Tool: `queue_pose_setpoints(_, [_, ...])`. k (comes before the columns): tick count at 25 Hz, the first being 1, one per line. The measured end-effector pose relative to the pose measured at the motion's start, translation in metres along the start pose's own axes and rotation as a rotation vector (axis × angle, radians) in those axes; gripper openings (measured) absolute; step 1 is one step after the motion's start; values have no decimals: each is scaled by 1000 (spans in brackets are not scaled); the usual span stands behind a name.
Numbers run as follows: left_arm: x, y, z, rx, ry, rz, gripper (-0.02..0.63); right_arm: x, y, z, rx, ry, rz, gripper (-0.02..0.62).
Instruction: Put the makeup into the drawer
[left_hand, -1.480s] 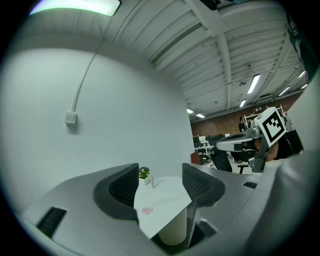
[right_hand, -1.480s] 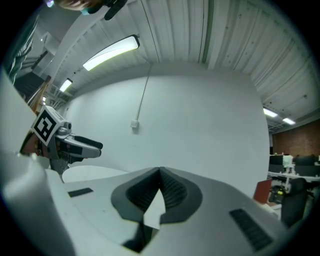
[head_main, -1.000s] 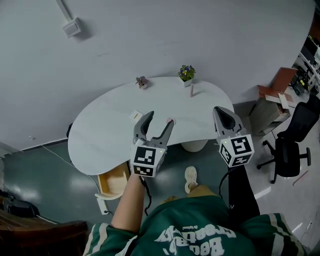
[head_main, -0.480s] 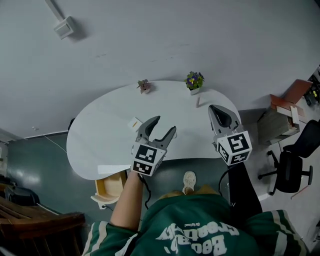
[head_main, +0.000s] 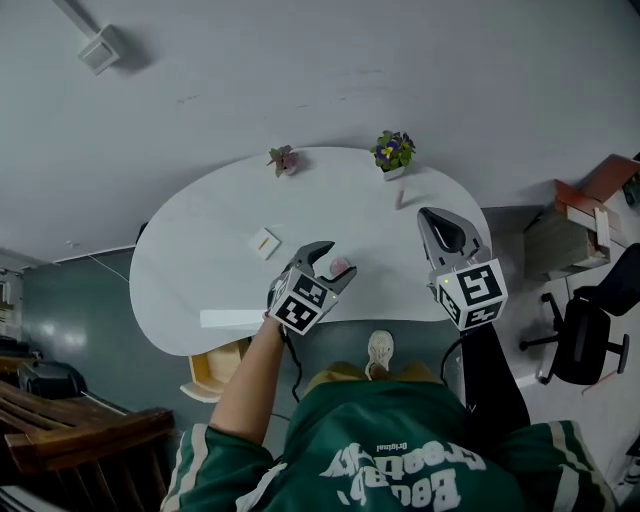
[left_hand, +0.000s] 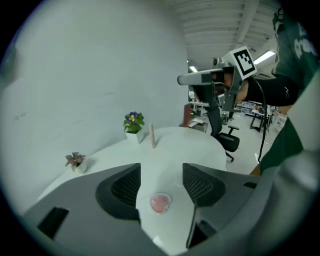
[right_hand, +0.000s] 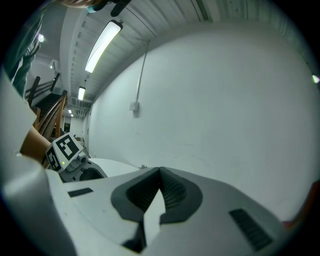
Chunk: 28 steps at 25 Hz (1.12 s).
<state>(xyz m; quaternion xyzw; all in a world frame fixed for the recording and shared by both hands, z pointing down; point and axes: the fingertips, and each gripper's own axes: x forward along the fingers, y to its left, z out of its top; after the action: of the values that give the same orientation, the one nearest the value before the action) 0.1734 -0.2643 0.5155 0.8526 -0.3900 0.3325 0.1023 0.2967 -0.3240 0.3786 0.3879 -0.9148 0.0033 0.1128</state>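
Jaws of left gripper (left_hand: 161, 171) apart, just narrowed a little, straddling the pink makeup compact (left_hand: 160, 202) without touching it; the compact lies on the table (head_main: 200, 270) near its front edge. Right gripper (right_hand: 160, 172) clenched on nothing, over the table's right end. Step looks like pre-grasp: next, close on the compact, lift it, and carry it to the open drawer (head_main: 218, 365) under the table's front-left edge.

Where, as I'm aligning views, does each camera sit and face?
Head view: on the head, steeply down at the table; shirt, left gripper, right gripper show.
Left gripper view: on it, toward the compact between open jaws.
Right gripper view: on it, toward the wall; jaws shut.
Shared: head and left views show the compact.
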Motion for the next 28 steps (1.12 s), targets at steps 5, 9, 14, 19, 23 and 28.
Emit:
queue_pose_setpoints(5, [36,-7,-29,58,143,-109,264,5,-12,-12,-3,24,1,3])
queue_pose_setpoints(9, [57,-9,-49,102,233,-164,284,8,-23,-20,-1,38,-1,3])
queue_pose_setpoints(14, [71,-4,-79,109,348,-231,305,16,-32,-23,4,41,8,4])
queue_pose_setpoints(19, [79,2,-98,132,445,-298,305,23,-36,-28,5,43,21,3])
queue_pose_setpoints(23, [82,2,-110,171,522,-343,305,23,-42,-32,7,49,20,3])
queue_pose_setpoints(28, [84,4,-115,220,566,-357,302,22,-51,-33,14,50,7,4])
